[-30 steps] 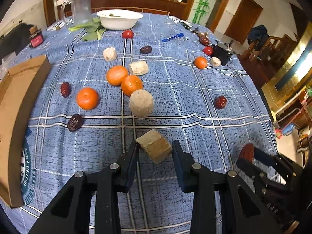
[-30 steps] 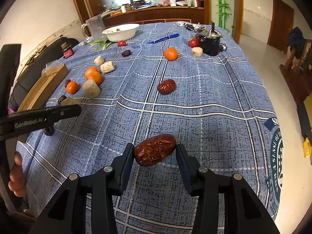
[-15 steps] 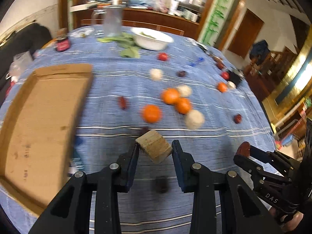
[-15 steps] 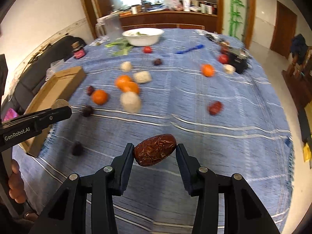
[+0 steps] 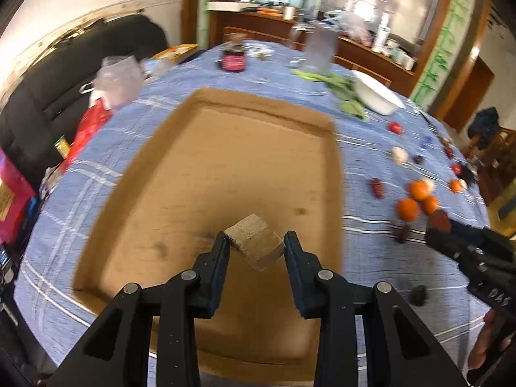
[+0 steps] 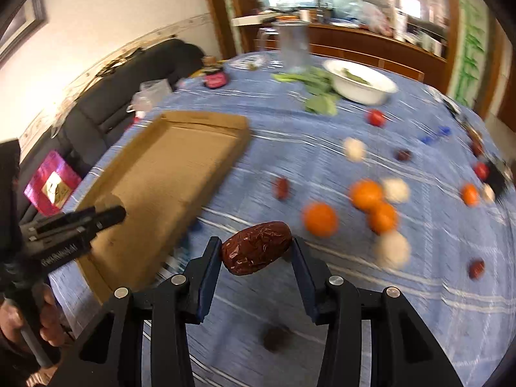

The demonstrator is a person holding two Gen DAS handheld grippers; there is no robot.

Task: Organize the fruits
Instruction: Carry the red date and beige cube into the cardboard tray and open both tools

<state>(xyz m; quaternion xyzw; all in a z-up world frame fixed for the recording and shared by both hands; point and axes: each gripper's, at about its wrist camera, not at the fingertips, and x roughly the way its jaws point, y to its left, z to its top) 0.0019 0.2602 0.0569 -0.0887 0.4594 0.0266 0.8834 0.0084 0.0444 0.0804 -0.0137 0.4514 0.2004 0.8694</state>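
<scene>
Over cardboard tray [image 5: 225, 167], left tool [image 5: 257, 246] grips tan block [image 5: 254, 242].

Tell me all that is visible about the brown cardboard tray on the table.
The cardboard tray is a shallow, open rectangle of plain brown corrugated card with low raised walls. It lies flat on the blue checked tablecloth, near the table's edge on the sofa side. Its floor shows some faint dark marks, and nothing lies inside. The left gripper holds a tan block above it. In the right wrist view the tray sits left of the scattered fruit.
</scene>
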